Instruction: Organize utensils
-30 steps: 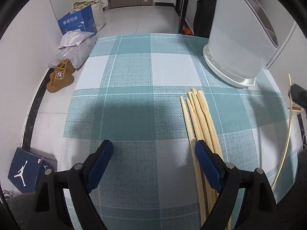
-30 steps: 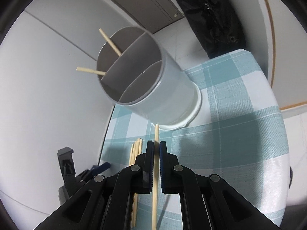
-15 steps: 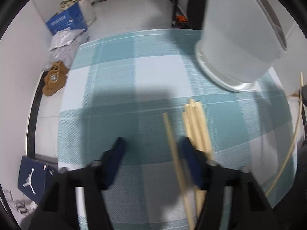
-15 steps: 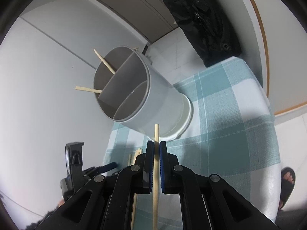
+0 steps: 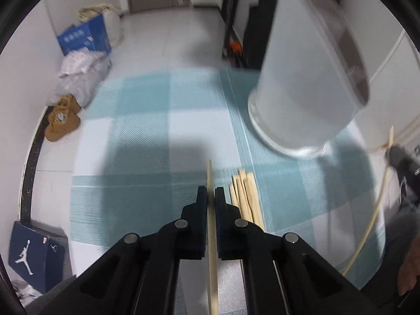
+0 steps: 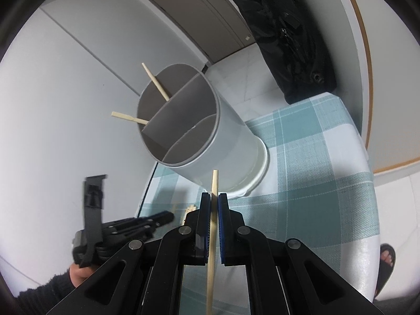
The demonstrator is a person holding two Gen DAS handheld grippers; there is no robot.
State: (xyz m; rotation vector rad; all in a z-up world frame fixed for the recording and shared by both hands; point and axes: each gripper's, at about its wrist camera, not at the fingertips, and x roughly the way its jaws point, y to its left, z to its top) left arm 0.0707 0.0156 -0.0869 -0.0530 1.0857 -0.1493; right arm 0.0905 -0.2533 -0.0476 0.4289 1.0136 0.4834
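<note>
Fingers (image 6: 215,204) of the right hand clamp a chopstick (image 6: 213,225) lengthwise, tip toward the divided holder (image 6: 223,141) just ahead on the bench (image 6: 315,183) (left fingers (image 5: 210,197) pinch another (image 5: 211,236), farther off).

tablecloth (image 5: 147,110): teal-and-white check | holder (image 6: 231,141): pale grey outside, darker grey dividers | chopsticks (image 5: 246,197): pale wood | gripper pads (image 6: 223,225): blue on black arms | slippers (image 5: 61,120): tan | shoebox (image 5: 31,252): navy, white logo
</note>
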